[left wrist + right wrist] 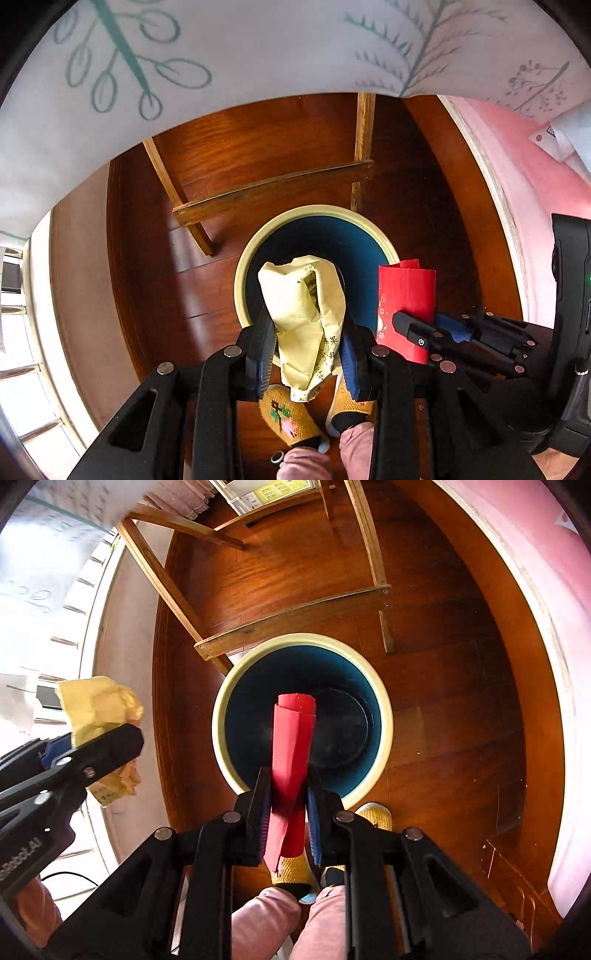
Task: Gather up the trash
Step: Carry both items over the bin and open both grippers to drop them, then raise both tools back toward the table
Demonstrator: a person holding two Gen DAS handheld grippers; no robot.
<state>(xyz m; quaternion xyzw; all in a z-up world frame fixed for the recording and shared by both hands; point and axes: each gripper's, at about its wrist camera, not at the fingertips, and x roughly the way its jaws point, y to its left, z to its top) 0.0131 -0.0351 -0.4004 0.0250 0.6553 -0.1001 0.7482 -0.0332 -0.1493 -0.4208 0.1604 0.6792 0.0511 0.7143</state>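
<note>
My left gripper (306, 325) points down, shut on a crumpled pale yellow paper wrapper (299, 299) with printed characters. It hangs over the near rim of a round bin (240, 273), cream-rimmed and dark blue inside. My right gripper (286, 782) is shut on a rolled red paper packet (293, 746), held above the same bin (221, 738). From the left wrist the red packet (404, 295) and the right gripper (424, 332) show at right. In the right wrist view the yellow wrapper (96, 709) and the left gripper (92, 760) show at left.
The bin stands on a reddish wooden floor (443, 664) beside the wooden legs and crossbar of a chair or table (273, 192). A white cloth with green leaf print (221, 55) hangs above. A pink surface (524, 177) lies at right. The person's slippered feet (291, 417) are below.
</note>
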